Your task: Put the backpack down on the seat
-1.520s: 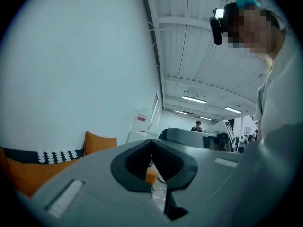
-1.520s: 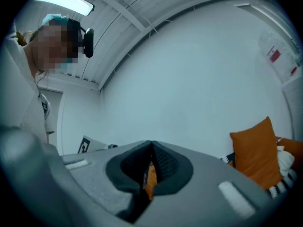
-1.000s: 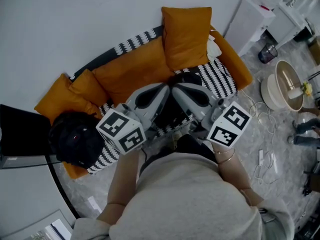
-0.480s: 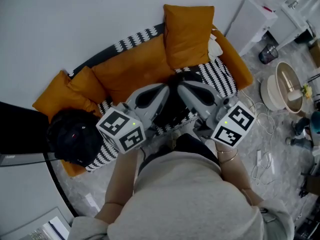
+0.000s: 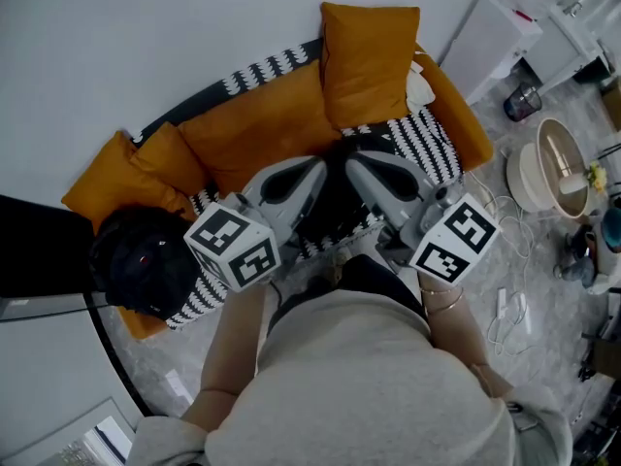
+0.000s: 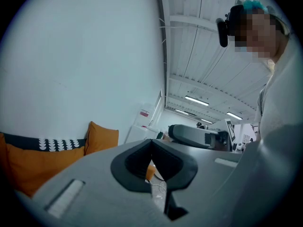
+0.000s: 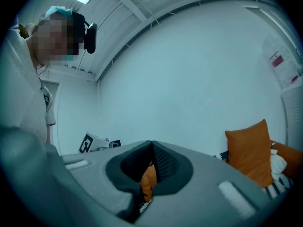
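Note:
A black backpack rests on the left end of the orange sofa, on its black-and-white patterned seat cover. My left gripper and right gripper are held side by side above the middle of the seat, tips close together, to the right of the backpack and apart from it. Both are shut with nothing between the jaws, as the left gripper view and the right gripper view show. A dark shape lies under and between them; I cannot tell what it is.
An orange cushion leans on the sofa back at the right. A white cabinet, a small bin, a round beige tub and floor cables are at the right. A dark box stands left of the sofa.
Both grippers stay shut and almost in place over the seat. The view has shifted a little, and the backpack has not moved.

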